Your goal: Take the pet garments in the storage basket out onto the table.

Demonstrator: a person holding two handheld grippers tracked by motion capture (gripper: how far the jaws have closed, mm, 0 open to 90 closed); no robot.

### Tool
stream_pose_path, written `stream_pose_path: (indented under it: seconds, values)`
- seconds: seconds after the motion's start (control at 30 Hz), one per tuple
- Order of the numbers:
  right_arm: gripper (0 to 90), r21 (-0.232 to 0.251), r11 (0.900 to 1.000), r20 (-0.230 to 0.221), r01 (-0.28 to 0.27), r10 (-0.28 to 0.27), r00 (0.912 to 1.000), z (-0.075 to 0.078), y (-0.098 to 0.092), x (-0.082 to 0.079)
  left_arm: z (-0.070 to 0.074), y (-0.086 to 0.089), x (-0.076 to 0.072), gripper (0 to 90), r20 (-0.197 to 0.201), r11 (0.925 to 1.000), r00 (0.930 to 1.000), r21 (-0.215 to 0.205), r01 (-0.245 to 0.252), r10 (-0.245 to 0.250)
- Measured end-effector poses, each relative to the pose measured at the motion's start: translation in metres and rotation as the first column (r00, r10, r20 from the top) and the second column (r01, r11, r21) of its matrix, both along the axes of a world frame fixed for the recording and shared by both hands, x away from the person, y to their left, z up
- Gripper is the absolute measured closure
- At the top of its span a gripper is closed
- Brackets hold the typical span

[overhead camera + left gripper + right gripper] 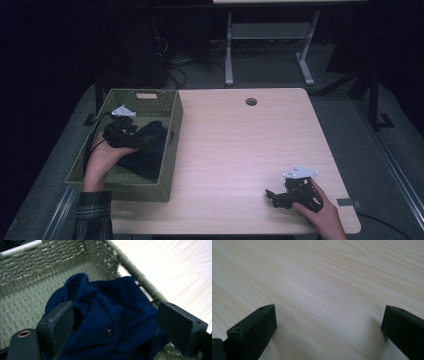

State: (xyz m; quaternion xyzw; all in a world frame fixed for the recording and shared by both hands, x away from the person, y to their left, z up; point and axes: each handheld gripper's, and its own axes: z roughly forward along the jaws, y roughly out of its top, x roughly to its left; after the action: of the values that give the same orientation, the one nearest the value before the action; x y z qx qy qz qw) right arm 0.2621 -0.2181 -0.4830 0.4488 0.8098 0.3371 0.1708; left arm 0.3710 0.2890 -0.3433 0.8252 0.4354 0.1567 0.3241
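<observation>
A dark blue knitted garment [148, 147] with a small button lies crumpled in a green woven basket [145, 99] at the table's left side. My left gripper [142, 141] hovers inside the basket just above the garment [110, 322], its jaws wide open on either side of the cloth, nothing gripped. My right gripper [271, 195] rests low over the bare wood near the table's front right corner. Its jaws stand open with just tabletop [324, 290] between them.
The light wooden table [240, 145] has a round cable hole [251, 102] at the back. The basket wall [135, 272] runs close beside the left gripper. Beyond the table stand a white desk frame [270, 45] and cables on the floor.
</observation>
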Motion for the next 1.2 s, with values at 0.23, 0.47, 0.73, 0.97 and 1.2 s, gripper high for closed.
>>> stream_pose_path:
  seconds: [0.23,0.47,0.73,0.97,1.2]
  values:
    - [0.0,0.0,1.0,0.0,0.0,0.0,1.0,0.0,0.0,0.0,-0.018,0.009,0.009,13.7,-0.012,0.9994,0.9996,0.023,-0.024,0.025]
    - [0.0,0.0,1.0,0.0,0.0,0.0,1.0,0.0,0.0,0.0,-0.036,0.009,0.019,13.2,-0.049,0.9961,0.9981,0.082,-0.034,0.038]
    - [0.0,0.0,1.0,0.0,0.0,0.0,1.0,0.0,0.0,0.0,-0.058,0.004,0.025,12.7,-0.126,0.9952,0.992,0.097,0.011,0.001]
    - [0.0,0.0,1.0,0.0,0.0,0.0,1.0,0.0,0.0,0.0,-0.08,-0.008,0.03,12.7,-0.222,0.9846,0.9748,0.163,0.063,-0.026]
    - [0.0,0.0,1.0,0.0,-0.001,0.001,1.0,0.0,0.0,0.0,-0.087,-0.011,0.032,13.8,-0.278,0.9827,0.9605,0.172,0.068,-0.018]
